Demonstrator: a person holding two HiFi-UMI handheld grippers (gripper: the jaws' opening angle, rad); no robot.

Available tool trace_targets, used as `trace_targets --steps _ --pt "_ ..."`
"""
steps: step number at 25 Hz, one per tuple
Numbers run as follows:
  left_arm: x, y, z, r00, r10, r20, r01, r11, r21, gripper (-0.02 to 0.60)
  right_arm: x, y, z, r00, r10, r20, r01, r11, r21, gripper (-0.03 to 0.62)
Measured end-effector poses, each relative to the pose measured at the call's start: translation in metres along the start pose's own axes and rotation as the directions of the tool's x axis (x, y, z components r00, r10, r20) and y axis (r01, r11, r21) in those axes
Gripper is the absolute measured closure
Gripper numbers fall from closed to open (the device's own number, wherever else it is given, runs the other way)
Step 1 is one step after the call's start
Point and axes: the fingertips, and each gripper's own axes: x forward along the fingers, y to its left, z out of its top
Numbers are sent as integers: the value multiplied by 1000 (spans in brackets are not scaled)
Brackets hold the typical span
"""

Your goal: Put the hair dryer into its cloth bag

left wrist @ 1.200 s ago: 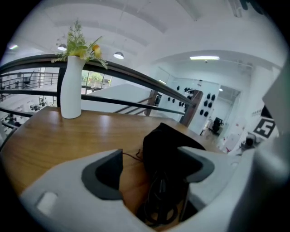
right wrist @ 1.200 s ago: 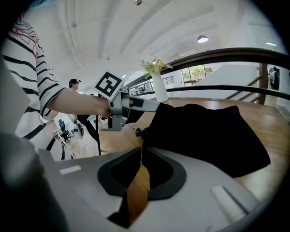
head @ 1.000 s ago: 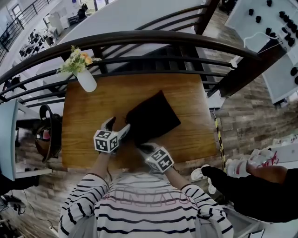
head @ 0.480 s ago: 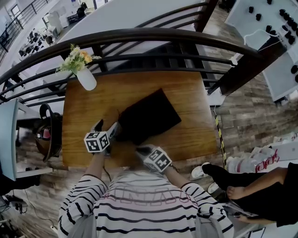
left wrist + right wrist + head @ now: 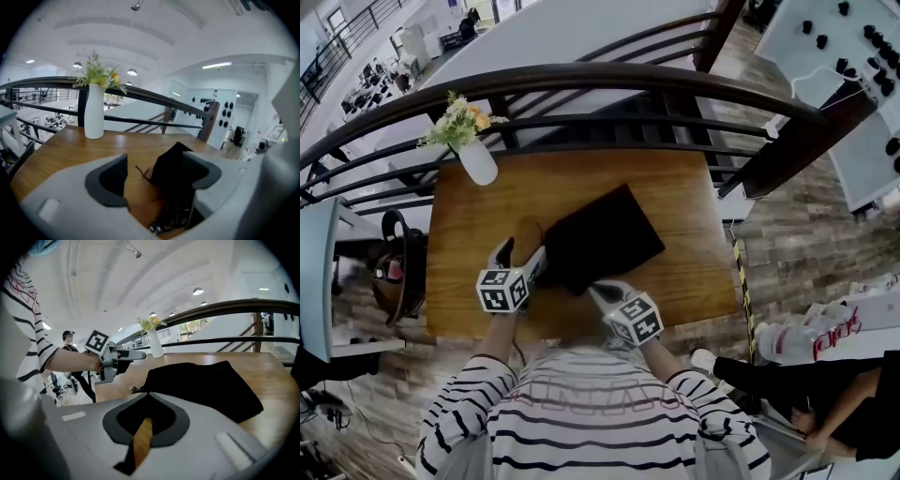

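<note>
The black cloth bag [image 5: 605,234] lies flat on the wooden table [image 5: 675,187]. My left gripper [image 5: 518,255] is open at the bag's near left corner. In the left gripper view the bag's corner [image 5: 171,164] stands against the right finger [image 5: 201,171], untouched by the left one, with a loop of black cord [image 5: 176,211] below it. My right gripper [image 5: 598,291] is at the bag's near edge. Its jaws are closing and meet at the tips [image 5: 145,395], with nothing visible between them and the bag [image 5: 206,385] just beyond. No hair dryer body shows.
A white vase of flowers [image 5: 476,161] stands at the table's far left corner. A dark curved railing [image 5: 581,80] runs behind the table. Another person in dark clothes [image 5: 825,412] is low at the right, off the table.
My left gripper slid left along the bag's corner. My right gripper pulled back and to the right off the bag's near edge. The person at the right moved further away.
</note>
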Motion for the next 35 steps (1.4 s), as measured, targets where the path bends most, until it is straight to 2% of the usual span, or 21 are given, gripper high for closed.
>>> trace_targets --steps 3,13,21,27,35 --pt "-3 -15 17 999 -33 33 33 999 22 221 -13 -16 21 995 -61 74 59 998 30 594" --pt "-20 -72 59 981 -161 109 143 978 151 371 -52 -47 80 951 -171 257 156 985 78 594" --pt "-34 -89 67 976 -176 131 156 977 148 492 -78 -48 116 914 -191 358 173 981 83 594" --pt "-47 -92 70 975 -165 148 143 978 150 577 -87 -47 127 898 -196 394 175 981 88 594" --pt "-65 -95 70 976 -170 138 148 977 156 578 -101 -43 135 882 -204 425 177 979 101 594"
